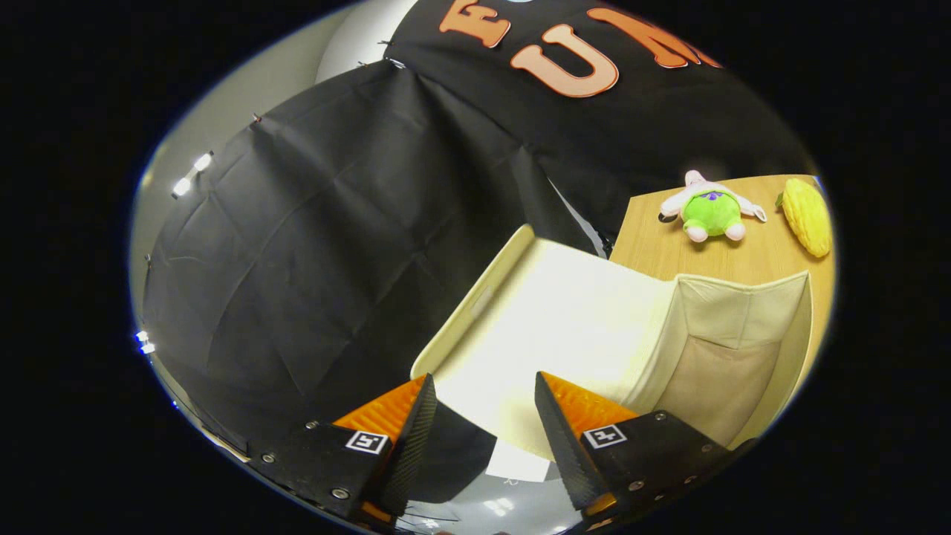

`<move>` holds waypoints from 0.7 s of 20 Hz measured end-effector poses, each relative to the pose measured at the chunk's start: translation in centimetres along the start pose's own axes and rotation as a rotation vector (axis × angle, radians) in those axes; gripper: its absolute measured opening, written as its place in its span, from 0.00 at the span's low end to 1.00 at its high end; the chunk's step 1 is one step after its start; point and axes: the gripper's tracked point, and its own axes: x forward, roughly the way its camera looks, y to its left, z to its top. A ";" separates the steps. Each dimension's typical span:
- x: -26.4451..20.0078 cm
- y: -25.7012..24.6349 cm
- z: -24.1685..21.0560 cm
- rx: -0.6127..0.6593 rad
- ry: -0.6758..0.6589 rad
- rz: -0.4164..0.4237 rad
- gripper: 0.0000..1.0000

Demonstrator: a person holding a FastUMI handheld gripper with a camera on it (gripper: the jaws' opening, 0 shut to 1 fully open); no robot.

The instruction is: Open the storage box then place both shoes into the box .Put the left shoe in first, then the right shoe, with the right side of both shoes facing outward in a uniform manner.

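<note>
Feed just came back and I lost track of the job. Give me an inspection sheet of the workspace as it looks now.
Surface: wooden table, bare around the box.
Job's things: cream storage box open, inside looks empty; its lid swung up, just ahead of the fingers.
Clutter: green plush toy and yellow corn toy on the table beyond the box.
Grippers: gripper open, fingers apart, holding nothing.
Cables: nothing seen.
Surroundings: black cloth wall behind the lid.

no readable text; small square markers on the tool (483, 390) show patterns only.
</note>
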 end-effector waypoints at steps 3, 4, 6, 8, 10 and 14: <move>-1.3 -3.0 0.3 -0.081 -0.013 -0.087 0.88; -2.1 -4.4 0.7 -0.105 -0.026 -0.123 0.89; -3.8 -7.4 1.0 -0.153 -0.038 -0.194 0.93; -6.3 -10.4 1.2 -0.193 -0.041 -0.276 0.95; -9.6 -13.6 0.7 -0.208 -0.030 -0.357 0.96; -15.1 -19.2 0.6 -0.223 -0.035 -0.488 0.96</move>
